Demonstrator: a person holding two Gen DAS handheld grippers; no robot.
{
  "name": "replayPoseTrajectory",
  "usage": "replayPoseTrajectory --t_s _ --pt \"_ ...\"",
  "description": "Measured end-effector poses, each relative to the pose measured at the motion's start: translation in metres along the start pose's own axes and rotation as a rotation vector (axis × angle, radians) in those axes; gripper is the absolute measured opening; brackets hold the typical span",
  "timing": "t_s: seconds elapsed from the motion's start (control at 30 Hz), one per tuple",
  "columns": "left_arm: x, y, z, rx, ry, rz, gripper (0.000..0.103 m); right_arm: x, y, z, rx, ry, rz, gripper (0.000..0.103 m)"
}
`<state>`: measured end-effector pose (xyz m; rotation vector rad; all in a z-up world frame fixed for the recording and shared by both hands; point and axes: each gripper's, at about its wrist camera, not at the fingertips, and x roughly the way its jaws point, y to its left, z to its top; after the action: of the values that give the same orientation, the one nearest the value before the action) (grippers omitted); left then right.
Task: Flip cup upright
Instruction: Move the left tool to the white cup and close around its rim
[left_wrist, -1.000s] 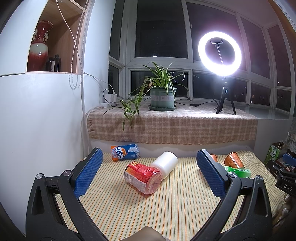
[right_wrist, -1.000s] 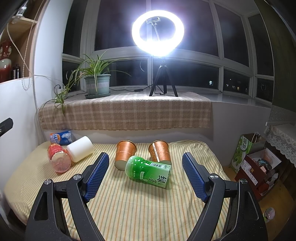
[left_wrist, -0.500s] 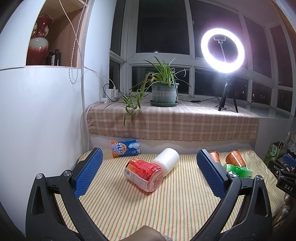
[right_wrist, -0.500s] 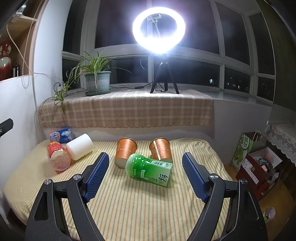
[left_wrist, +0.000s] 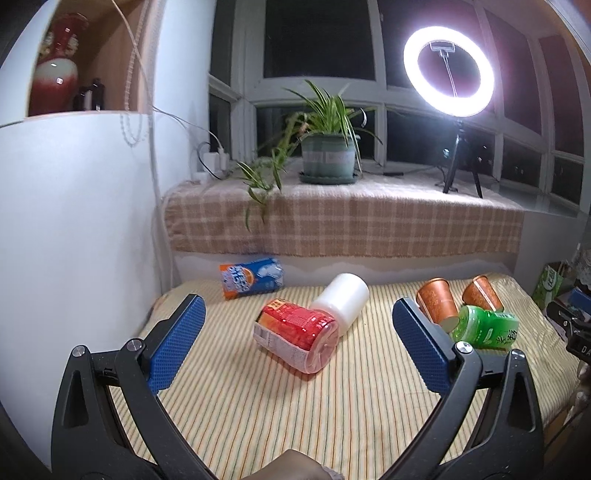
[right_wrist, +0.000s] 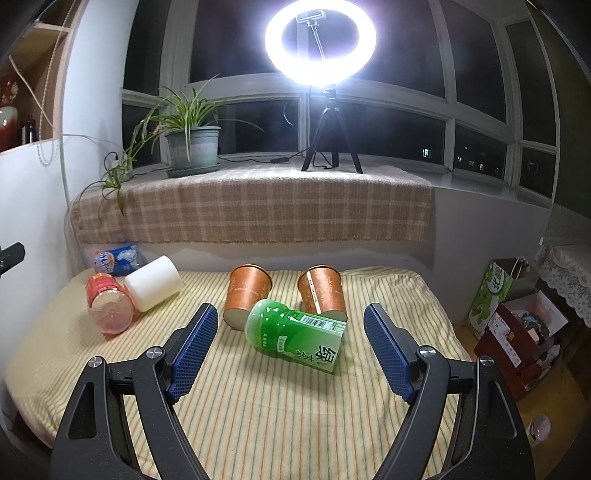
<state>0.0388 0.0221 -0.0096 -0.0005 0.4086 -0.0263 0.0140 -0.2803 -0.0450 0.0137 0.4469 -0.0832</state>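
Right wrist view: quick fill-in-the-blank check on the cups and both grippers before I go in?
1. The green cup lies on its ____ on the striped cloth.
2. The right gripper is ____, with the green cup between its fingers, untouched.
3. Behind the green cup are ____ copper cups, left and right.
4. The left gripper is open, facing the ____ cup beside the white cup.

Missing words: side; open; two; red
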Motion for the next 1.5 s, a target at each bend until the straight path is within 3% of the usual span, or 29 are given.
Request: replayPoseTrajectory --t_s 0.33,0.5,0.57,0.87,1.37,1.5 --pt "0.071 -0.01 0.022 0.049 0.237 -0.239 0.103 0.006 -0.008 -0.006 0.017 0.023 -0.016 0.081" --pt "0.119 -0.026 0.031 0.099 0.354 -0.29 0.103 0.008 -0.014 -0.008 0.036 0.036 -0.021 0.081" --pt "0.15 -0.035 0.035 0.124 0.445 -0.341 0.103 0.007 -0.015 -0.009 0.035 0.036 -0.023 0.081" --pt "0.247 -0.059 0.029 0.225 0.646 -0.307 0.103 0.006 -0.025 -0.018 0.064 0.054 -0.055 0.081" --pt "0.307 -0.064 0.005 0.306 0.792 -0.246 0.102 0.016 -0.04 -0.026 0.103 0.082 -0.073 0.081" --pt "0.315 -0.068 -0.003 0.334 0.828 -0.242 0.092 0.016 -0.039 -0.027 0.109 0.084 -0.069 0.081"
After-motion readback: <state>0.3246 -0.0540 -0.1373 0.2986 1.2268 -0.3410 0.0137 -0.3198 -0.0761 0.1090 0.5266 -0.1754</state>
